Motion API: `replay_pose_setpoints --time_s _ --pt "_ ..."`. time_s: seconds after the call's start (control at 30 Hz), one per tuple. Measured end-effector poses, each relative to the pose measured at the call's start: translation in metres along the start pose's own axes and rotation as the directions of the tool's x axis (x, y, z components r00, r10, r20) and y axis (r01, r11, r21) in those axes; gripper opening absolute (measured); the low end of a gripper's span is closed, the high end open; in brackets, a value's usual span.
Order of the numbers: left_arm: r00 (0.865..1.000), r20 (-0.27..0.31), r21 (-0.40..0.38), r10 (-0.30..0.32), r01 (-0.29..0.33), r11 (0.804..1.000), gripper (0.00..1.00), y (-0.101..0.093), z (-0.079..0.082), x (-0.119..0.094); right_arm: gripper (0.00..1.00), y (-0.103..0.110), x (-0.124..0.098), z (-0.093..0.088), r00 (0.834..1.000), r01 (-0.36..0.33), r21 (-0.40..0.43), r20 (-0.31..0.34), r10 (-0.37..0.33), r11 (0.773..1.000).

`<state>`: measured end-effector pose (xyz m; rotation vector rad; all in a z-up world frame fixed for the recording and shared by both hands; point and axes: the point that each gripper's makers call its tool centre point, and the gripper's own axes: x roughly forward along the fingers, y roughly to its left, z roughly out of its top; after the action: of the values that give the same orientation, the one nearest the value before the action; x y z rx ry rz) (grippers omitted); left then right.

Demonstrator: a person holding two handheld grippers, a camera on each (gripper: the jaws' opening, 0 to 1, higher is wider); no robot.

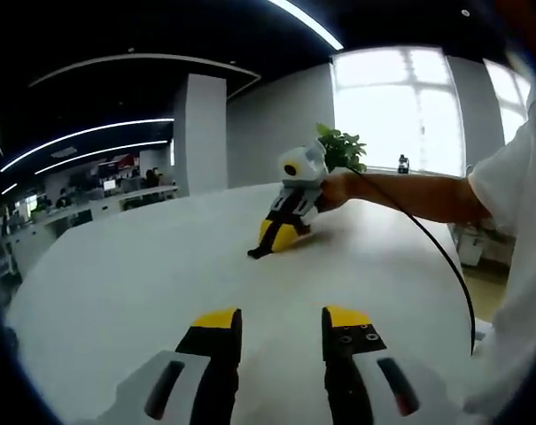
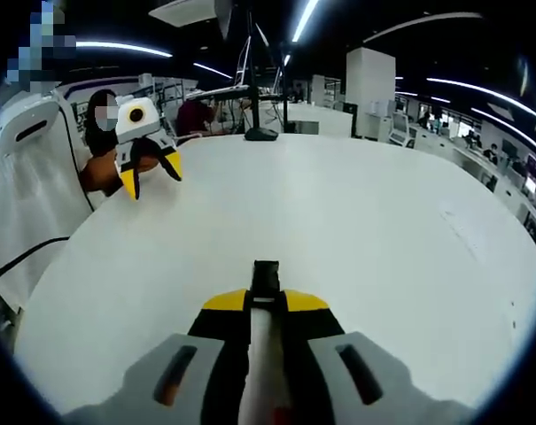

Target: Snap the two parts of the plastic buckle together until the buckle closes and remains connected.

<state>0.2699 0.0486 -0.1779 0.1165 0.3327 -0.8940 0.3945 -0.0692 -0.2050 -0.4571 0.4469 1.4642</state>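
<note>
A round white table (image 2: 383,221) carries the things. Its top is smooth and plain. At its far edge in the right gripper view a dark stand (image 2: 260,134) has its base on it. A black cable (image 1: 445,257) trails along its right edge in the left gripper view.

The left gripper (image 1: 281,323) hovers with jaws spread apart, while the right gripper (image 2: 266,297), held in a bare-armed hand (image 1: 336,190), has its jaws pressed together.

White round table (image 1: 143,266), potted plant (image 1: 341,149), bright window (image 1: 396,106)
</note>
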Motion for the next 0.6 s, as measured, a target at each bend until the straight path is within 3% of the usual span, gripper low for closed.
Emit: replay_pose_setpoints --time_s 0.1,0.2,0.5,0.6 --pt "1.0 0.0 -0.001 0.001 -0.001 1.0 0.36 0.001 -0.001 -0.001 0.14 -0.005 -0.001 -0.001 1.0 0.004 -0.001 0.006 -0.004 1.0" --pt "1.0 0.0 0.001 0.0 0.0 1.0 0.36 0.001 -0.001 -0.001 0.28 -0.018 0.001 -0.004 0.999 0.046 0.005 0.015 -0.046 0.999" --pt "1.0 0.004 0.002 -0.002 0.002 1.0 0.36 0.0 0.001 0.0 0.42 -0.007 0.007 -0.011 1.0 0.018 0.004 0.024 -0.018 1.0" --pt "1.0 0.006 0.003 -0.004 0.004 1.0 0.36 -0.001 0.001 0.0 0.43 -0.003 0.007 -0.01 0.999 0.023 0.005 0.029 -0.023 1.0"
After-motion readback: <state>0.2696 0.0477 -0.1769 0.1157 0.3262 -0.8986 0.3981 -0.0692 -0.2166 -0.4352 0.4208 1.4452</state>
